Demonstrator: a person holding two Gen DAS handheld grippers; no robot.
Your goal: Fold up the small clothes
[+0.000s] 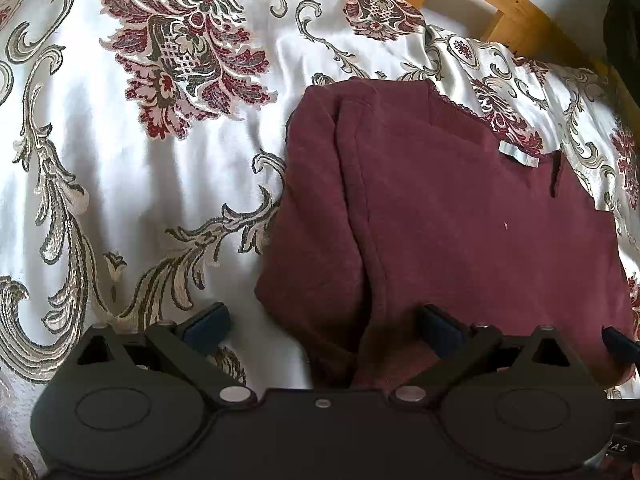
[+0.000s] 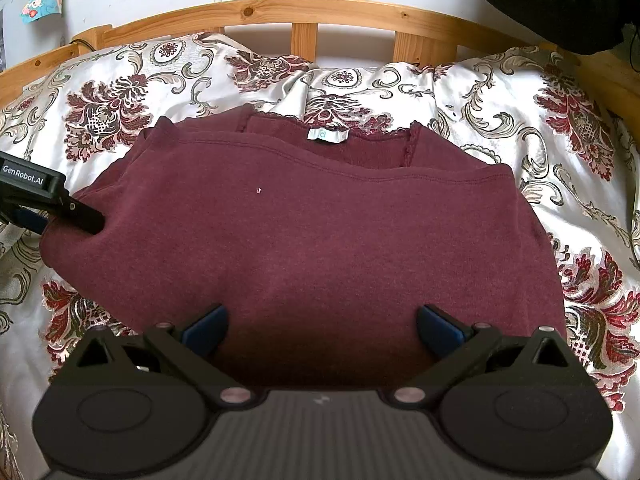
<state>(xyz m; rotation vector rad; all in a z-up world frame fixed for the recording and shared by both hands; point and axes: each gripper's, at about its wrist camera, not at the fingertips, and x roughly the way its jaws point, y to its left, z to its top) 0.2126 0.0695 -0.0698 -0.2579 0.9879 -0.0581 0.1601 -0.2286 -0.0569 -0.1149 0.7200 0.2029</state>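
The maroon top (image 2: 320, 232) lies partly folded on the bed's patterned cover (image 2: 560, 128), filling the middle of the right wrist frame, its neckline and white label (image 2: 328, 135) toward the top of the frame, near the wooden bed rail (image 2: 304, 12). Its long axis runs left to right across that view, with a hemmed edge crossing just below the label.

The right gripper (image 2: 320, 326) hovers over the near edge of the top at lower centre, fingers (image 2: 206, 326) spread wide apart and holding nothing; the cloth lies straight ahead of them and between them.

The left gripper (image 1: 320, 326) is likewise wide open and empty. In its own view the top (image 1: 460, 220) sits to the right of centre, and a folded side edge runs from upper centre down to the gap between its fingers (image 1: 208, 326). From the right wrist view it (image 2: 86, 218) shows at middle left, its tip at or touching the top's left edge; contact cannot be told for sure.

By my judgement the next fold turns on that left edge: the left gripper is nearer to it, while the right gripper is better placed for the near hem.
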